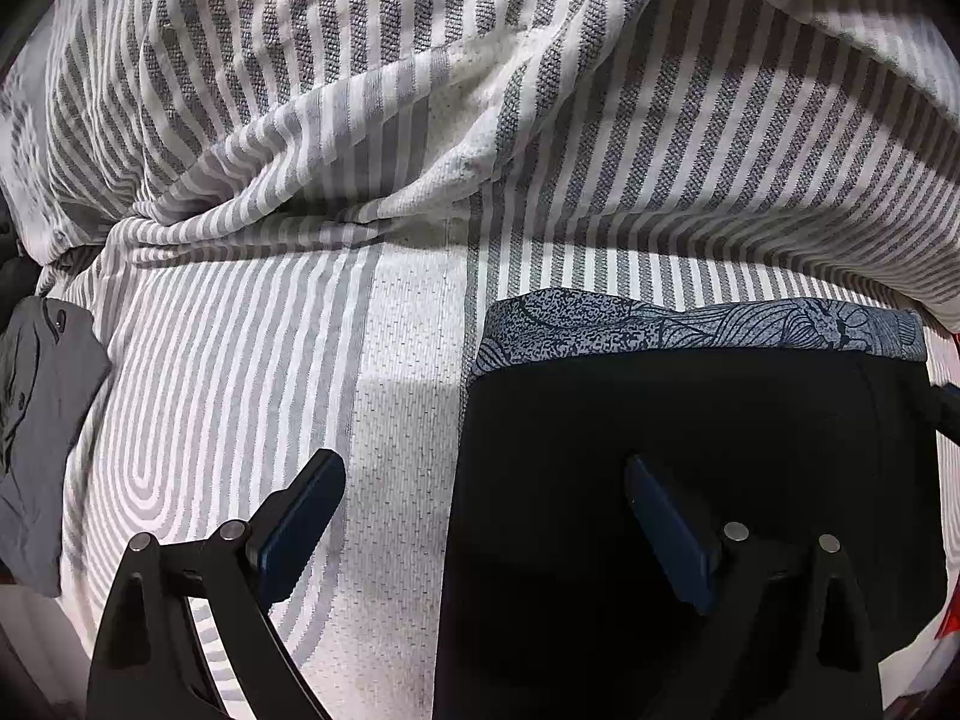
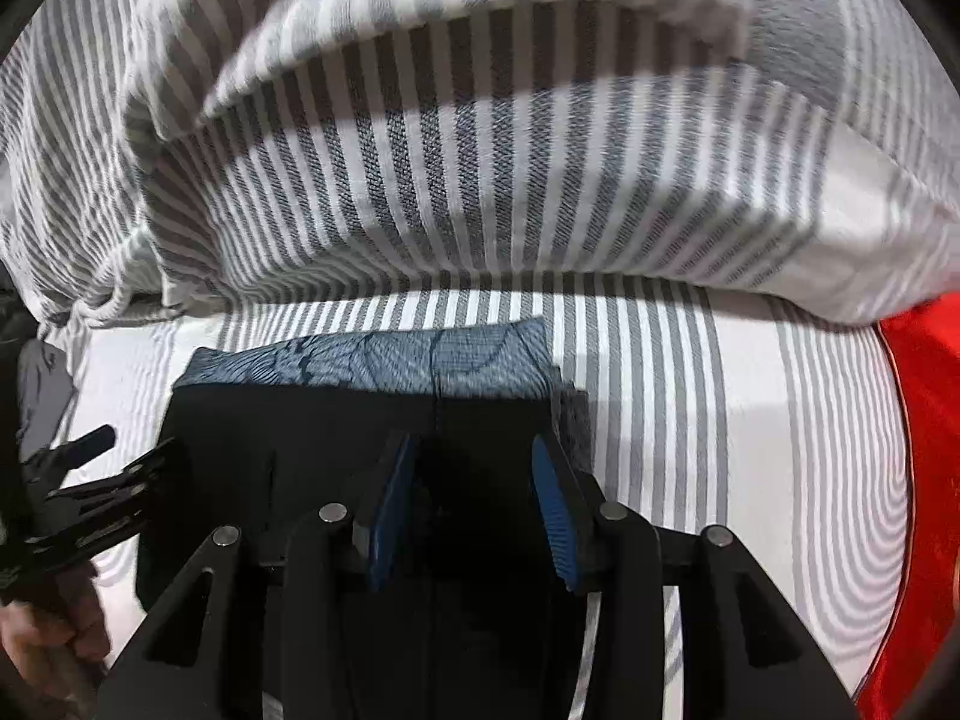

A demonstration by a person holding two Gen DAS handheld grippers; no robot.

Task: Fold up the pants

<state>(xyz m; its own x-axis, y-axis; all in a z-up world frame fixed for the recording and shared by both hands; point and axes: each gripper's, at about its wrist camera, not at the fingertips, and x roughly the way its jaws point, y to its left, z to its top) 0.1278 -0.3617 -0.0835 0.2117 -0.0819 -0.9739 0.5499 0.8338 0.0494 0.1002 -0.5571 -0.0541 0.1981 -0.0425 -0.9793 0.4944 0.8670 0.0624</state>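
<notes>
The black pants [image 1: 690, 480] lie folded flat on the striped bed sheet [image 1: 240, 420]. A blue patterned cloth [image 1: 690, 330] shows along their far edge. My left gripper [image 1: 480, 468] is open wide and straddles the left edge of the pants, one pad over the sheet and one over the black cloth. In the right wrist view the black pants [image 2: 300, 450] fill the middle, with the blue patterned cloth [image 2: 372, 360] behind them. My right gripper [image 2: 474, 450] hangs over their right part, jaws partly apart, with black cloth below the gap and no pad visibly pressing. The left gripper [image 2: 90, 480] and a hand [image 2: 48, 648] show at the left.
A rumpled striped blanket [image 1: 480, 90] is heaped at the back, also seen as the blanket [image 2: 480, 150] in the right wrist view. A grey garment [image 1: 42, 408] lies at the left edge of the bed. A red cloth [image 2: 918, 480] lies on the right.
</notes>
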